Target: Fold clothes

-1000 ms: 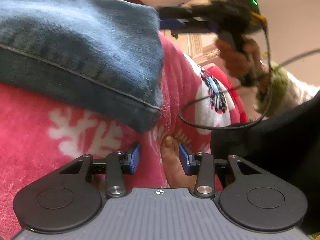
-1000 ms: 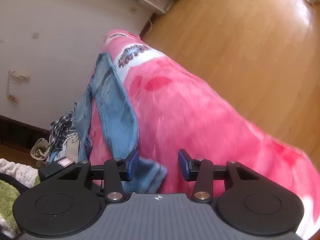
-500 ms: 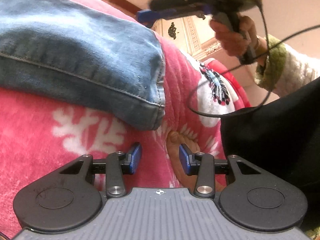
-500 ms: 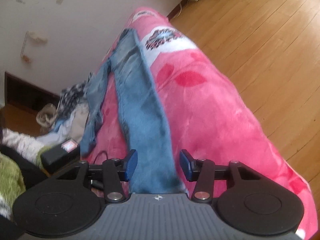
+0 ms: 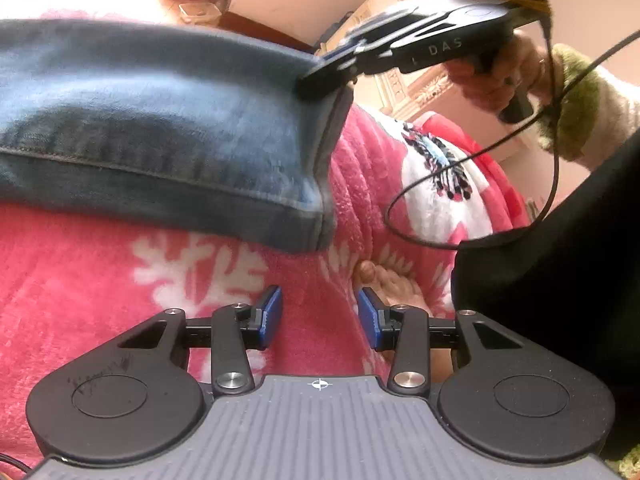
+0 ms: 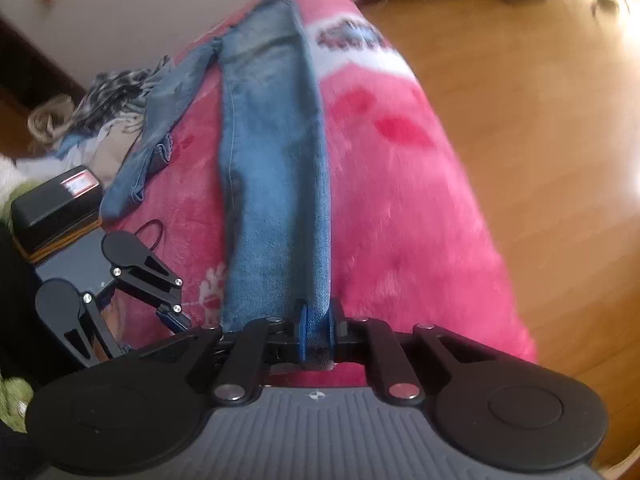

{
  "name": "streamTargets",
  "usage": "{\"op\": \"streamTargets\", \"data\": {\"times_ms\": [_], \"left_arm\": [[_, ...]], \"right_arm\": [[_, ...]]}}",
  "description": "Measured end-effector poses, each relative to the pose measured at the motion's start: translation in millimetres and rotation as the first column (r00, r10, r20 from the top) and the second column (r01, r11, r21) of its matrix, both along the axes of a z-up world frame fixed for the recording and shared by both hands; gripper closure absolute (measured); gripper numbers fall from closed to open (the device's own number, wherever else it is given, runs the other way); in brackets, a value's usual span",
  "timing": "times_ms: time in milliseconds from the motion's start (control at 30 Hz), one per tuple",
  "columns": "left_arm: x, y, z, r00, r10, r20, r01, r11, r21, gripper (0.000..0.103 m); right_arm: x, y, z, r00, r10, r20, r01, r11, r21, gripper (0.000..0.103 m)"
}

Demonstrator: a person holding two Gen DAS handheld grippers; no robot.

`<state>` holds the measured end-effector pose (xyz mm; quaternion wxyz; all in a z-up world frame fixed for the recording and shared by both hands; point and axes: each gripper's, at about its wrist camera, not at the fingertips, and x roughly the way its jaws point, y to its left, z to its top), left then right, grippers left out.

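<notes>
1. Covering most of both views, one pink fleece blanket [image 6: 400, 216] with white snowflake prints lies over the bed, and everything below is placed against it.
2. One pair of blue jeans [image 6: 276, 160] lies along the blanket's length, one leg stretched straight toward the right wrist camera, the other leg bent off to the left side of the blanket.
3. One heap of crumpled clothes [image 6: 100, 108] sits off the blanket's left edge, by the wall.
4. One right gripper [image 6: 316, 336], held in a hand [image 5: 496, 76] with a green knitted cuff, points steeply down at the blanket; its jaws are closing, and the blue pads already pinch the hem edge of the straight leg between them.
5. One left gripper [image 5: 320, 316] tilts down just above the blanket, beside the jeans hem; its jaws stand partly apart with nothing between them, only pink fleece beneath.
6. One bare foot [image 5: 384, 280] rests on the blanket just past the left gripper's right pad.
7. One black cable [image 5: 552, 168] loops over the blanket from the right gripper.
8. Compared with a second ago, the right gripper's jaws were apart with nothing held and hovering above the hem; now they clamp it. The left gripper has barely shifted.
</notes>
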<state>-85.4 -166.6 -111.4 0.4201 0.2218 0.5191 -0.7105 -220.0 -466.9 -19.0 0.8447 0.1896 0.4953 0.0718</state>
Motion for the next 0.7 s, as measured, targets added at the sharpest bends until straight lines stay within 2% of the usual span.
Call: {"op": "streamTargets", "data": {"times_ms": [167, 233, 333, 433, 533, 633, 700], "left_arm": [[0.8, 5.1, 2.7, 1.0, -0.004, 0.02, 0.004, 1.0, -0.006, 0.062], [4.5, 8.2, 5.2, 1.0, -0.002, 0.031, 0.002, 1.0, -0.014, 0.062], [18.2, 11.5, 11.0, 0.999, 0.013, 0.047, -0.012, 0.999, -0.034, 0.062], [39.6, 9.4, 19.7, 0.998, 0.041, 0.056, -0.038, 0.997, -0.07, 0.061], [63.9, 3.1, 28.5, 0.994, 0.086, 0.069, -0.078, 0.991, -0.105, 0.06], [92.8, 0.5, 36.9, 0.978, 0.174, 0.118, -0.156, 0.977, -0.146, 0.06], [111.8, 2.6, 40.9, 0.959, 0.248, 0.134, -0.227, 0.961, -0.159, 0.06]], "right_arm": [[5.5, 16.4, -8.4, 0.994, -0.003, -0.105, -0.022, 0.972, -0.234, 0.089], [5.9, 18.8, -3.6, 0.992, -0.012, -0.123, -0.022, 0.962, -0.272, 0.084], [-1.0, 17.4, 15.8, 0.996, -0.036, -0.08, 0.009, 0.95, -0.311, 0.084], [-1.2, 23.1, 34.5, 1.0, -0.019, 0.007, 0.02, 0.962, -0.273, 0.084], [19.1, 42.7, 32.5, 0.994, 0.076, 0.08, -0.059, 0.979, -0.196, 0.084], [43.6, 70.3, 9.3, 0.983, 0.168, 0.068, -0.153, 0.971, -0.183, 0.084], [47.6, 80.8, -14.9, 0.975, 0.222, -0.024, -0.223, 0.963, -0.151, 0.084]]}}
